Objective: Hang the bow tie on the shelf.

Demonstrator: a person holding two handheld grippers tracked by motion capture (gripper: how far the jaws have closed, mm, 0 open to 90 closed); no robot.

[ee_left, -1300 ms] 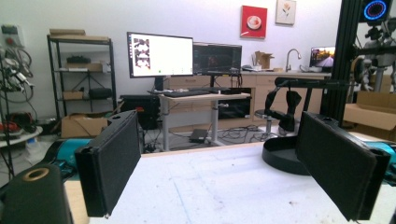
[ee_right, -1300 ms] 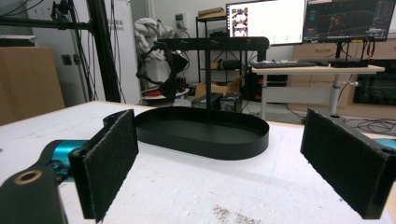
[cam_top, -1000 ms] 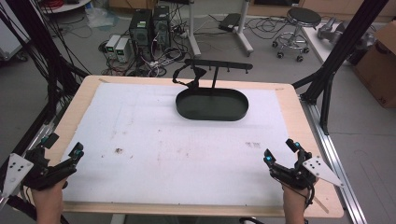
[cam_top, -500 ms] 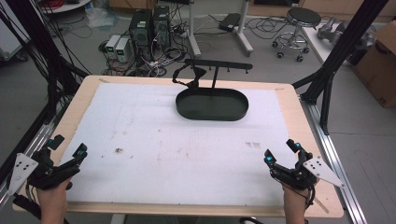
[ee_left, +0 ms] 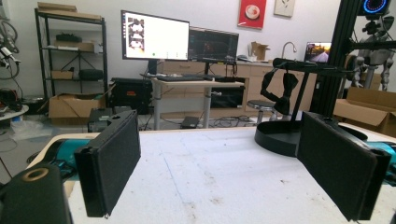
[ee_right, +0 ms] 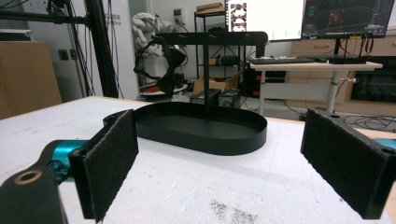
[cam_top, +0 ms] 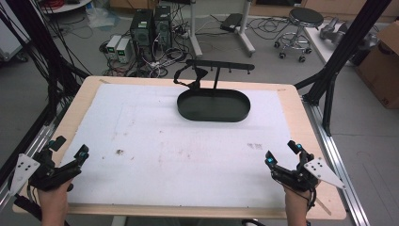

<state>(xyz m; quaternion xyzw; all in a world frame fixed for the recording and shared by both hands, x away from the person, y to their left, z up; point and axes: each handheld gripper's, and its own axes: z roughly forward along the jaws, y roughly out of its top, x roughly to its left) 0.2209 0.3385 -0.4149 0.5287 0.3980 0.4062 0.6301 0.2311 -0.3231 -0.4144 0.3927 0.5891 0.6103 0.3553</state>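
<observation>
Grippers sit at the 2 near corners of the table, each held in a hand: the left gripper (cam_top: 68, 151) at the near left edge, the right gripper (cam_top: 282, 153) at the near right, both with jaws spread wide and nothing between them. In the left gripper view and the right gripper view the black pads stand well apart over bare white surface. The white sheet (cam_top: 179, 146) covers most of the wooden tabletop (cam_top: 89, 92) and carries faint scuffs and a few dark specks. Toward the far edge stands a black oval tray (cam_top: 214, 106) with a post and crossbar rising from it, and a black strap-like item (cam_top: 190, 77) hangs from the bar's left end. Beyond the table lie a grey floor, computer towers (cam_top: 150, 26) amid tangled cables, a round stool (cam_top: 301, 23) and a cardboard box (cam_top: 383, 61). The left gripper view shows 2 monitors (ee_left: 180, 42) on a desk and shelving (ee_left: 70, 51).
</observation>
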